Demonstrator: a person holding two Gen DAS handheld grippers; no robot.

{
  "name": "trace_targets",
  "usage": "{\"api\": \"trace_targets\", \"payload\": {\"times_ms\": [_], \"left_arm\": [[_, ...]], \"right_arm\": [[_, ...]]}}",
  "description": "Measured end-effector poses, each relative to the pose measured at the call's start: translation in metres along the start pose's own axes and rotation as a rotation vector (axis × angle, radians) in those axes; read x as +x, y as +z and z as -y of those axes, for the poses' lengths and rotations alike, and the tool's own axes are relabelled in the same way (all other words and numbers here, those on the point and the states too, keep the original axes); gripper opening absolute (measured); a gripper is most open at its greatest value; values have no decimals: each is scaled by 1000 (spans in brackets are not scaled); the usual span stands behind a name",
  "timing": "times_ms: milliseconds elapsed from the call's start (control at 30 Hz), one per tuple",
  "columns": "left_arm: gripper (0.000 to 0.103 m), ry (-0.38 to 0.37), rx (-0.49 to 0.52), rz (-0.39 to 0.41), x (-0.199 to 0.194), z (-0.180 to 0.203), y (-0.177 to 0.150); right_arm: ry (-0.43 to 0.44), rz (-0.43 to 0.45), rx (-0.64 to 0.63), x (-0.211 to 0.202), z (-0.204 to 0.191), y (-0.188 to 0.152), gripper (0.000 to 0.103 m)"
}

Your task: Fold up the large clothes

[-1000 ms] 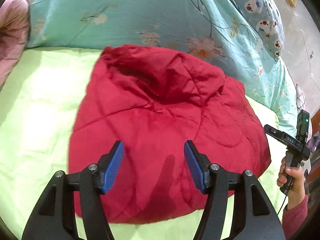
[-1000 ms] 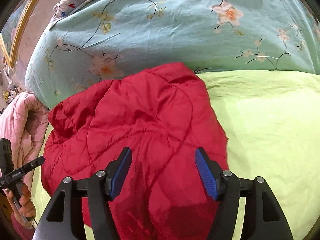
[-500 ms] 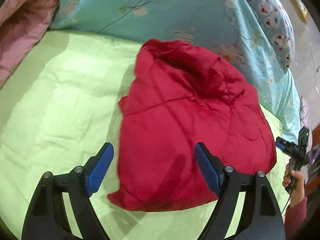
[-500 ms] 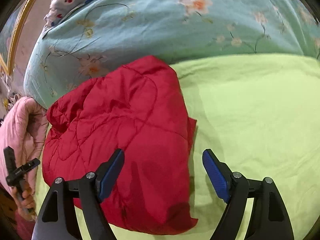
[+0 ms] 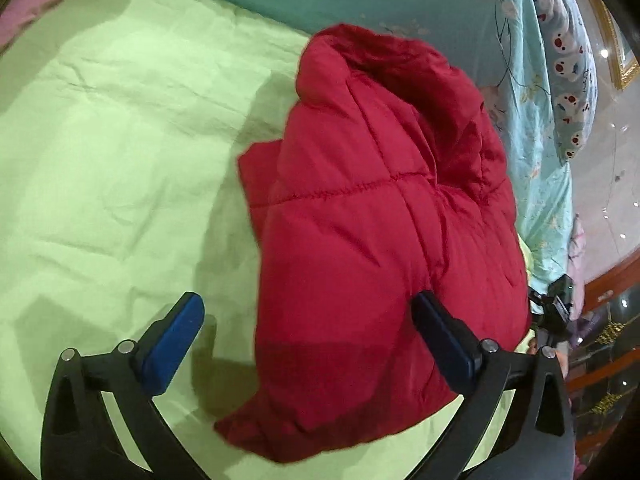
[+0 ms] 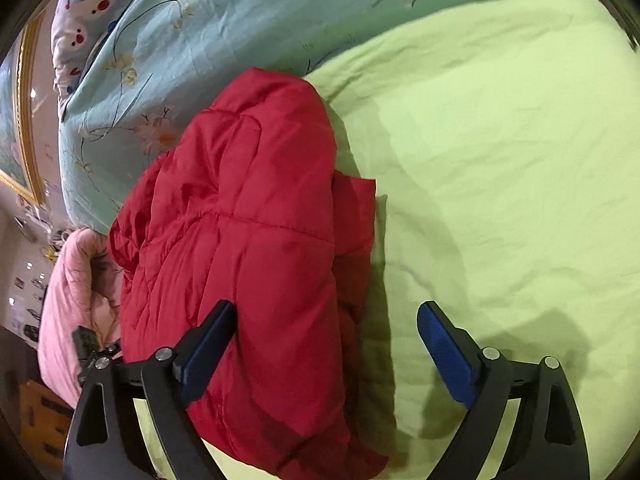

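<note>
The red jacket (image 5: 380, 240) lies bundled on the green sheet (image 5: 120, 140), folding apparently done. The left gripper (image 5: 308, 336) and right gripper (image 6: 326, 344) both hover spread wide and empty; next likely comes tidying the loose edge.

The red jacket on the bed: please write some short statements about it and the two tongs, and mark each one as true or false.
1. The red jacket lies as a folded bundle on the green sheet. True.
2. The left tongs are shut on the jacket. False: their jaws stand wide open and hold nothing.
3. The right tongs are open and empty. True.
4. The jacket lies in the middle of the teal floral quilt. False: it lies on the green sheet, at the edge of the quilt.
5. In the right wrist view, a lower red layer sticks out from under the bundle toward the sheet. True.
6. A blue towel lies on the jacket. False: nothing lies on it.
</note>
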State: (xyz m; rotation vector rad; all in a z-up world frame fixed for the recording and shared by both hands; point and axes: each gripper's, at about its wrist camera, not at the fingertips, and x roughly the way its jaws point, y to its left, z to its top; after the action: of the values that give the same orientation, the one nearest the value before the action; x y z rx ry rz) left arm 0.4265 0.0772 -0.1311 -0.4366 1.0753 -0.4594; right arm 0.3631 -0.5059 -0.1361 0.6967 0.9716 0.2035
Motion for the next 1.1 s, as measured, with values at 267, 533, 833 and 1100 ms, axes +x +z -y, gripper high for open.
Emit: {"api": "trace_targets", "payload": {"times_ms": [267,533,833,1100], "left_arm": [[103,-147,-103,-56,26,-17,7],[103,-241,-136,-79,47,-14,9],[66,-209,-40,-1,29,7,6],[47,-178,19,75,-4,34,3]], "right_arm": [[113,-45,57,24,4,4,99],[149,-99,36,43,-11,4,98],[158,-83,15,45,-29,-3,65],[157,-30,-11,21,-56,-12,39]]}}
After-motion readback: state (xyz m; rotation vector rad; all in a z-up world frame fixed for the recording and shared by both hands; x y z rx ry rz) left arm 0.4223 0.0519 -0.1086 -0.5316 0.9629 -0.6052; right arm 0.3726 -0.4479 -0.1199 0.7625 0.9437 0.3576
